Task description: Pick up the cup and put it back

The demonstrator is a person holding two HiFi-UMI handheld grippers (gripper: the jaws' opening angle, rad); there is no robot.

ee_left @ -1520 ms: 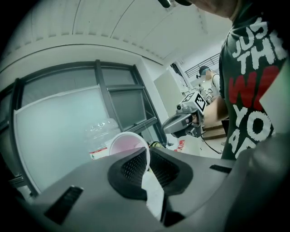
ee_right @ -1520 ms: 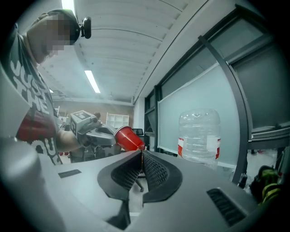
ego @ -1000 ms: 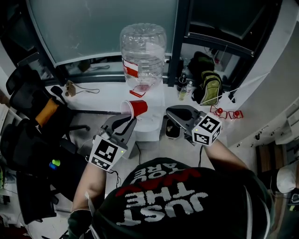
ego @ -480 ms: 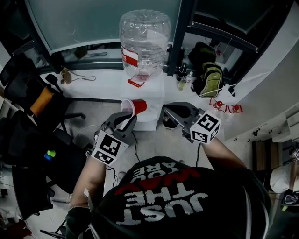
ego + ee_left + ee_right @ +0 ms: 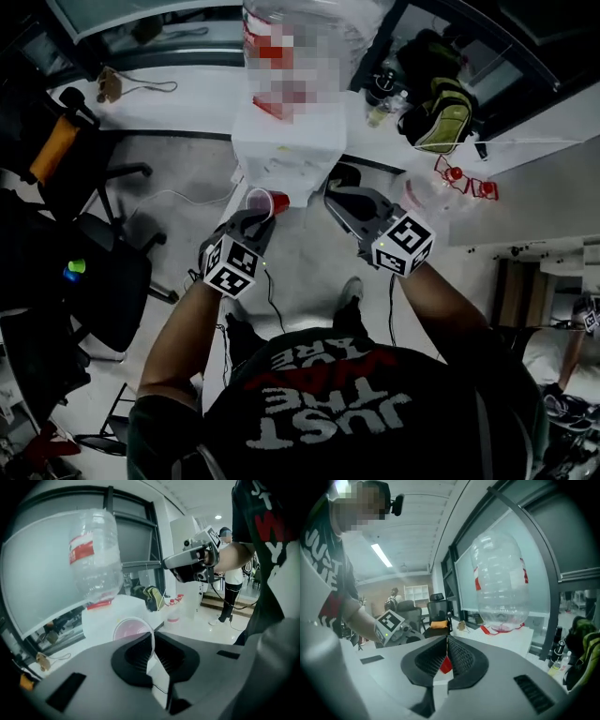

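A red cup (image 5: 267, 202) with a white inside lies on its side, mouth to the left, in front of the white water dispenser (image 5: 286, 155). My left gripper (image 5: 258, 215) is shut on the cup's rim. In the left gripper view the thin rim (image 5: 152, 641) is pinched between the two pads, and the cup's pale inside (image 5: 131, 629) faces the camera. My right gripper (image 5: 334, 199) hangs to the right of the cup, apart from it, jaws shut and empty. In the right gripper view its tips (image 5: 446, 641) meet, and the cup (image 5: 446, 665) shows red beyond them.
A large clear water bottle (image 5: 93, 555) stands upside down on the dispenser. Black office chairs (image 5: 94, 272) fill the left side. A green and black backpack (image 5: 441, 117) and small bottles (image 5: 384, 108) sit on the ledge at the back right. Red items (image 5: 464, 178) lie near them.
The head view has tilted down, showing the floor. Both grippers now sit lower against the dispenser's front, and the cup is still held by the left one.
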